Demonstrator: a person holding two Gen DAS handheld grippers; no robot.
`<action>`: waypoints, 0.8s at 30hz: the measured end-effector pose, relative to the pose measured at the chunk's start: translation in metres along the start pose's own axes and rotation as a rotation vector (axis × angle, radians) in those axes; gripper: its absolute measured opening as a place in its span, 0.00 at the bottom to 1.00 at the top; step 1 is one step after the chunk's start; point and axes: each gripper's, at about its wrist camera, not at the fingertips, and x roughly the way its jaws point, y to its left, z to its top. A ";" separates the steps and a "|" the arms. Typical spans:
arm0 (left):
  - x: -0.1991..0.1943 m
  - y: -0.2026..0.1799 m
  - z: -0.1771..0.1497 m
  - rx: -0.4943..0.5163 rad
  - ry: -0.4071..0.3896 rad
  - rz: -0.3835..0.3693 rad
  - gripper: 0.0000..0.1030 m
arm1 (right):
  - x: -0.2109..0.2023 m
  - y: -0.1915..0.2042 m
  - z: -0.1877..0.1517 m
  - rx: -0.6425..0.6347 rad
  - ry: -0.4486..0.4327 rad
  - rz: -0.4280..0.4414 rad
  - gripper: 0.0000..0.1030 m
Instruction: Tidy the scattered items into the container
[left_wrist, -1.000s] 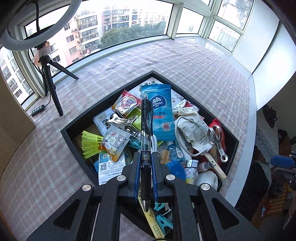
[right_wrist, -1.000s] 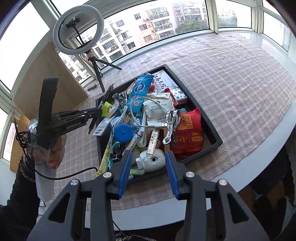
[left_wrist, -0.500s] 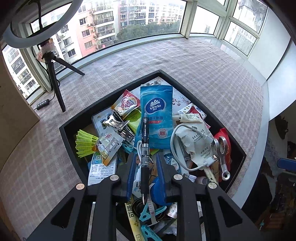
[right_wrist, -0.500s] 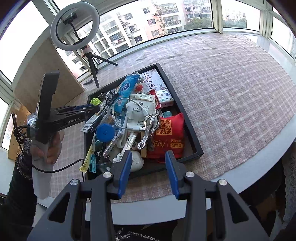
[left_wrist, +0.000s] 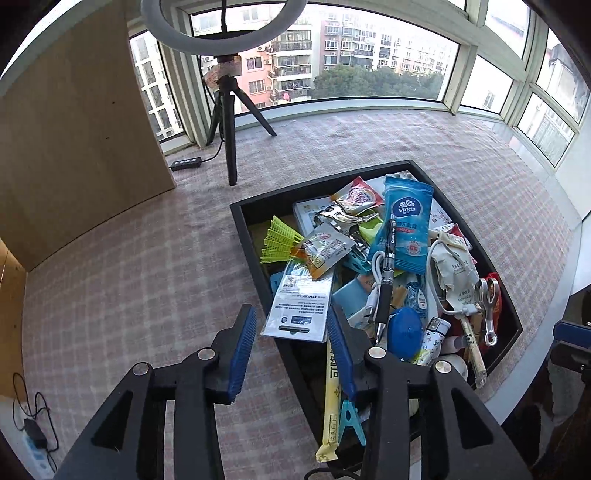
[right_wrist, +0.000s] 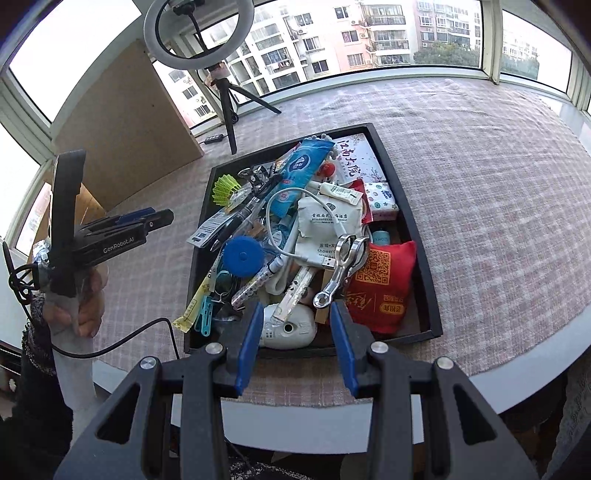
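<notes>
Having just opened its jaws on nothing, the left gripper (left_wrist: 290, 347) hung beside the black tray's (left_wrist: 255, 247) left wall, nearer than the equally open right gripper (right_wrist: 295, 345) to the released pen (left_wrist: 386, 275), which lay lengthwise inside.

pen (left_wrist: 385, 273) in tray (left_wrist: 255, 254) on wipes pack (left_wrist: 406, 225) | ring light (left_wrist: 221, 48) behind tray

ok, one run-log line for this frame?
step: pen drop | left gripper: jaws just opened, empty | pen: lying in tray | right gripper: open, empty, over tray's near edge
</notes>
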 end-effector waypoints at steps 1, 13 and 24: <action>-0.003 0.007 -0.004 -0.019 0.000 0.005 0.37 | 0.003 0.005 0.001 -0.014 0.004 0.004 0.36; -0.038 0.097 -0.066 -0.128 -0.003 0.074 0.44 | 0.030 0.102 0.001 -0.097 -0.003 0.047 0.37; -0.054 0.188 -0.118 -0.223 0.004 0.103 0.54 | 0.075 0.215 -0.017 -0.187 0.012 0.036 0.40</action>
